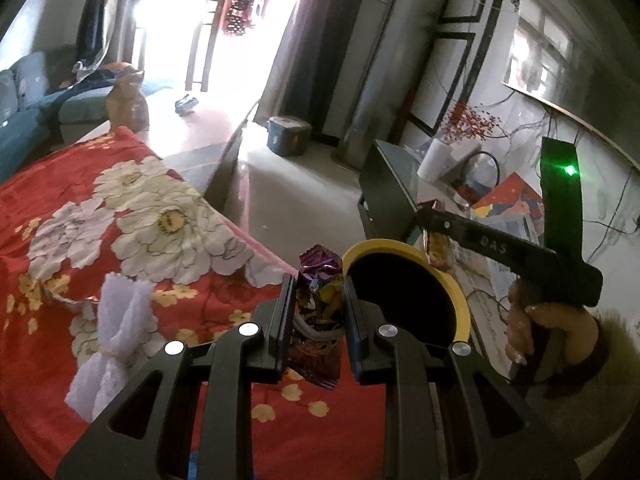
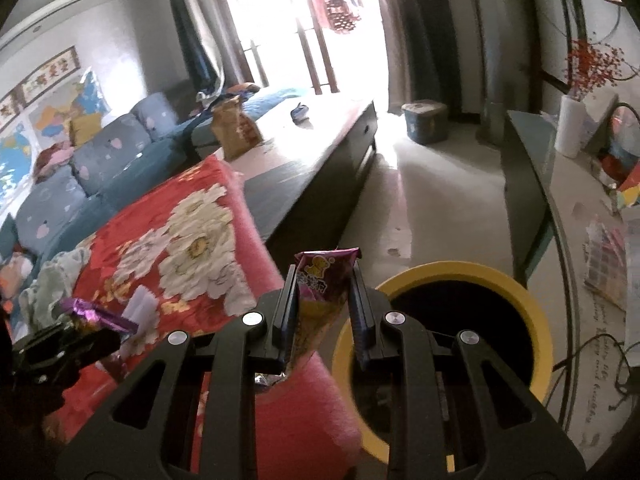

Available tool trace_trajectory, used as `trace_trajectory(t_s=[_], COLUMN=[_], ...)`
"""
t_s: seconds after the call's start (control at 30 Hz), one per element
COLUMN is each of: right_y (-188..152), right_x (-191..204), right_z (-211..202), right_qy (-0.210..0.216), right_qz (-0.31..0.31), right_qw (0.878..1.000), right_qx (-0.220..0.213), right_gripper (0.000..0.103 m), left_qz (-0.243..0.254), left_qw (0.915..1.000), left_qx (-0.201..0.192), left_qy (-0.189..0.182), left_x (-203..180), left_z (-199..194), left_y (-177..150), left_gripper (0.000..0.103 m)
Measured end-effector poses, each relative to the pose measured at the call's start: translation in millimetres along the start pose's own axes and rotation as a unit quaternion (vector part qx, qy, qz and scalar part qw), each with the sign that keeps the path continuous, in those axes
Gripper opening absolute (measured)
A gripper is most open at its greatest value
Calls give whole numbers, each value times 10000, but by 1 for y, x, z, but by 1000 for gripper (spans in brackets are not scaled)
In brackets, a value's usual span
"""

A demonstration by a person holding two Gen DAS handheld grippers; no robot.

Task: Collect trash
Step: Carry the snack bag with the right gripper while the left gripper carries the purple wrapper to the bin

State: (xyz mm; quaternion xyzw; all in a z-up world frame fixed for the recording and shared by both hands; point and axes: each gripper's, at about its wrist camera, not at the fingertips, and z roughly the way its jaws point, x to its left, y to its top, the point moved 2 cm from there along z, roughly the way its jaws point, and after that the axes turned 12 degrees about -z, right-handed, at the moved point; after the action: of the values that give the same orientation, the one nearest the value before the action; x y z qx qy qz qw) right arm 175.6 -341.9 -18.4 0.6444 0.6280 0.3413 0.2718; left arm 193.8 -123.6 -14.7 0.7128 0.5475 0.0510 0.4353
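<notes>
Holding a crumpled purple snack wrapper [image 1: 320, 280] between my left gripper's [image 1: 318, 320] two black fingers, I see from the left wrist view that the jaws are clamped on it from both sides, with its twisted top sticking up past the fingertips and its lower end hanging below them over the red floral blanket [image 1: 140, 220]. Just right of the fingers stands the yellow-rimmed trash bin [image 1: 404, 246], its dark mouth facing up. A white crumpled tissue [image 1: 112, 328] lies on the blanket to the left, well apart from the wrapper. On the far right my right hand [image 1: 548, 332] wraps the handle of my right gripper [image 1: 430, 220], which reaches in level above the bin's far rim, pinching a pink snack packet [image 1: 438, 246] that dangles beside the rim. From the right wrist view, that gripper's fingers are closed on the pink packet, which stands upright between them, cartoon print facing me. It hovers over the blanket's pink edge, with the bin's opening just to its right and lower. At the left edge my left gripper shows, dark and blurred, with the purple wrapper poking out above the blanket.
</notes>
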Motion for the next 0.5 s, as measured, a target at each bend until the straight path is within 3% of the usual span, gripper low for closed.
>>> trace_trajectory(t_s=[0.5], right_y=[-3], right_x=[-41], right_z=[3], right_qy=[-483], right_qz=[269], right_qw=[9985], right_qx=[25], right_gripper=[18], left_qz=[337], left_qw=[9985], left_qx=[299], left_qy=[-311], left_x=[-38], left_z=[36], left_y=[-9], left_gripper=[22])
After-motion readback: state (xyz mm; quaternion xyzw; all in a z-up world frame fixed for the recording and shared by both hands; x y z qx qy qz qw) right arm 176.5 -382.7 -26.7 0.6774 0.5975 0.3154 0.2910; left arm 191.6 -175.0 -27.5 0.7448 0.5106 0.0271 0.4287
